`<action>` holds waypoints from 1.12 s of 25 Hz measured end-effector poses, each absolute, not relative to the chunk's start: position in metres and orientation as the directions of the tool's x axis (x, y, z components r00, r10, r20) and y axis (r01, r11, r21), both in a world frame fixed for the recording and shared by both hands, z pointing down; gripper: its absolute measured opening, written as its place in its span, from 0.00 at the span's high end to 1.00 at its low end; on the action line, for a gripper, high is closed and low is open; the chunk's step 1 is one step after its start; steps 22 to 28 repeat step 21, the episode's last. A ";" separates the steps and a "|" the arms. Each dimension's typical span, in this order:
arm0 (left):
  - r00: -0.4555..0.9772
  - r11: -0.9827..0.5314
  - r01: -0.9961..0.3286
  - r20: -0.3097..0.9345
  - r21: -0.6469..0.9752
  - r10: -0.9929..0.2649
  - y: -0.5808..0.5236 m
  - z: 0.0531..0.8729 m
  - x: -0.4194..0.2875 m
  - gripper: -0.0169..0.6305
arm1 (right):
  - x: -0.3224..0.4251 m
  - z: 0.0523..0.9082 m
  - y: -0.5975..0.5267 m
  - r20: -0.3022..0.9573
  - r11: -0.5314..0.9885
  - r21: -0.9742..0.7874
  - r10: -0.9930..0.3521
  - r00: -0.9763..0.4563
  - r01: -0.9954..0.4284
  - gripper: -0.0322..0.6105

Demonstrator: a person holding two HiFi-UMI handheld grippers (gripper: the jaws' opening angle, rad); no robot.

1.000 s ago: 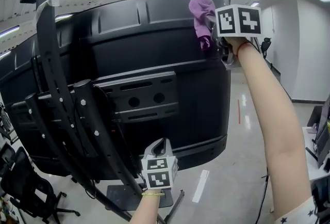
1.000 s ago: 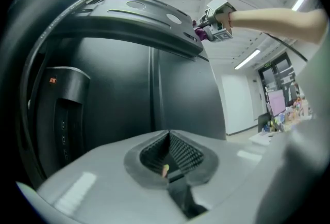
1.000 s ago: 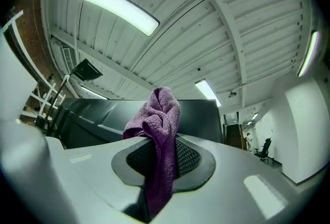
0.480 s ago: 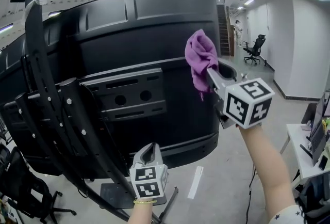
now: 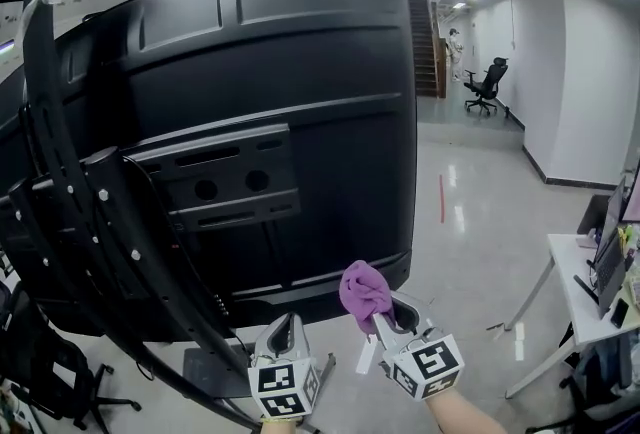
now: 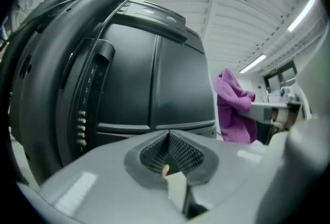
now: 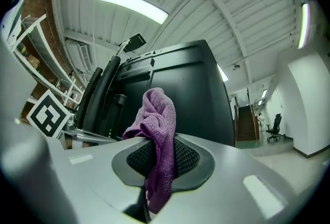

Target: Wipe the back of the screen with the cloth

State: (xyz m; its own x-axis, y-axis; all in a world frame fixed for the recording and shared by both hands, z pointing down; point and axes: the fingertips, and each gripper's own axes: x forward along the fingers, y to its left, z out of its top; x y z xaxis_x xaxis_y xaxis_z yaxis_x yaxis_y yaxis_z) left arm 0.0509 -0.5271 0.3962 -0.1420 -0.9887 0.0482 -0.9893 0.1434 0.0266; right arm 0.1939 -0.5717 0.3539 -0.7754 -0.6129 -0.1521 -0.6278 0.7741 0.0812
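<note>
- While right tool (image 5: pixel 382 324) pinches purple cloth (image 5: pixel 364 290) at lower edge of screen back (image 5: pixel 300 92), contact unclear, push wad flat on the panel and overlap long strokes
- left tool (image 5: pixel 290 326) jaws together, empty, low beside it, keep clear

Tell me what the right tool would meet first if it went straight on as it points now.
Probably the back of the screen, near its lower edge; the purple cloth held in the right tool would touch it first. Depth is unclear.
</note>
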 end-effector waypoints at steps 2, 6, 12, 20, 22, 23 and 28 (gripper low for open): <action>-0.147 0.149 -0.988 0.051 0.033 -0.988 -0.524 0.400 0.053 0.96 | 0.195 0.369 -0.571 -0.125 0.779 0.049 -0.617 -0.777 -0.625 0.86; -0.159 0.160 -0.987 0.047 0.017 -0.986 -0.518 0.399 0.058 0.96 | 0.197 0.378 -0.570 -0.107 0.786 0.032 -0.612 -0.784 -0.618 0.86; -0.165 0.166 -0.986 0.055 0.011 -0.985 -0.514 0.400 0.065 0.96 | 0.202 0.381 -0.567 -0.103 0.788 0.044 -0.608 -0.787 -0.614 0.86; -0.181 0.182 -0.983 0.058 0.013 -0.982 -0.511 0.400 0.071 0.96 | 0.205 0.380 -0.564 -0.108 0.802 0.057 -0.588 -0.802 -0.595 0.86; -0.182 0.183 -0.983 0.056 0.012 -0.982 -0.511 0.399 0.072 0.96 | 0.206 0.379 -0.564 -0.109 0.803 0.057 -0.586 -0.803 -0.593 0.86; -0.182 0.183 -0.983 0.056 0.012 -0.982 -0.511 0.399 0.072 0.96 | 0.206 0.379 -0.564 -0.109 0.803 0.057 -0.586 -0.803 -0.593 0.86; -0.182 0.183 -0.983 0.056 0.012 -0.982 -0.511 0.399 0.072 0.96 | 0.206 0.379 -0.564 -0.109 0.803 0.057 -0.586 -0.803 -0.593 0.86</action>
